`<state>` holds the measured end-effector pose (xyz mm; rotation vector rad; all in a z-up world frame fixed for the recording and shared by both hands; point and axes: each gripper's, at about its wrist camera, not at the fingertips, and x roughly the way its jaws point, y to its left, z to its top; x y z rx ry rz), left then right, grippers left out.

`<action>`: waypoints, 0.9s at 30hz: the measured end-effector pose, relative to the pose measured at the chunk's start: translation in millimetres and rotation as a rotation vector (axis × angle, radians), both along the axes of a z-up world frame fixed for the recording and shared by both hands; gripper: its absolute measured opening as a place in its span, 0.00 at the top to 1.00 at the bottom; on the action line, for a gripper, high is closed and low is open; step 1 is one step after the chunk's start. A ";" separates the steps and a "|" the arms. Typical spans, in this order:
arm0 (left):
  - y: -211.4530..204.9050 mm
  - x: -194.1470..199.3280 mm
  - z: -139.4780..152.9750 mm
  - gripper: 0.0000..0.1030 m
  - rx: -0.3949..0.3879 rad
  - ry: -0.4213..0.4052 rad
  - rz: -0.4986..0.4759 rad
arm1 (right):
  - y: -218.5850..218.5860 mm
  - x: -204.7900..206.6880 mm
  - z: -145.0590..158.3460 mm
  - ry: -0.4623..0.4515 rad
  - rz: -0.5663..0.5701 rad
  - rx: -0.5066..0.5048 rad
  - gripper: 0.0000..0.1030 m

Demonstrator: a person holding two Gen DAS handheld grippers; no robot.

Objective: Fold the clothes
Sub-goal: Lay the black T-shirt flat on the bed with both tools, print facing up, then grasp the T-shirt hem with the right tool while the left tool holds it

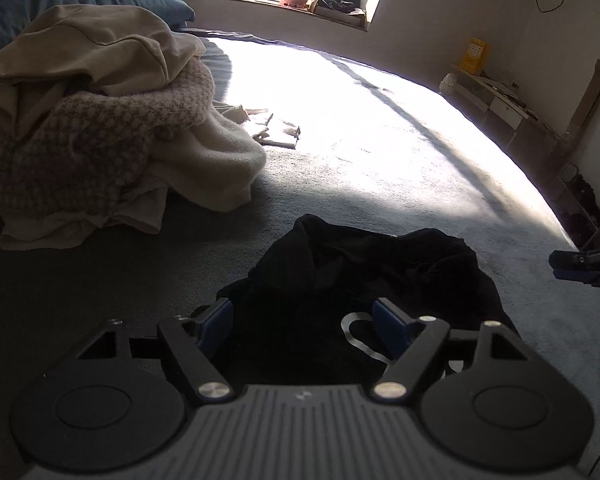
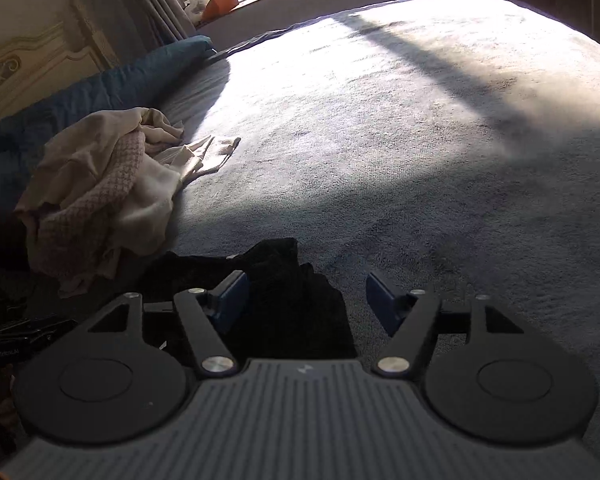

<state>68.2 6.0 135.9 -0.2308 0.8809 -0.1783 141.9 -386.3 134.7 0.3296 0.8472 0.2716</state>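
The grey bed cover [image 1: 380, 152] stretches wide and sunlit, a pale heap of unfolded clothes [image 1: 100, 120] off to the left. Right in front sits the black garment [image 1: 360, 272], bunched up in shadow. The left gripper [image 1: 303, 322] hangs above it, jaws wide, gripping nothing; the right gripper [image 2: 306, 298] stands wide at the cloth's right edge, also gripping nothing. The smart play looks like this: find 2 real corners, pinch only 1 layer, spread it flat before any fold. Trouble is, black on shadow hides hems and sleeves. A white looped mark [image 1: 358, 336] shows, but its meaning is unclear. The garment's near edge is hidden under both tools.
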 end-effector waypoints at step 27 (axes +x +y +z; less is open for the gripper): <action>-87.7 -187.7 -42.4 0.97 -0.141 0.378 0.077 | 77.7 -252.1 -50.3 0.310 0.467 -0.253 0.98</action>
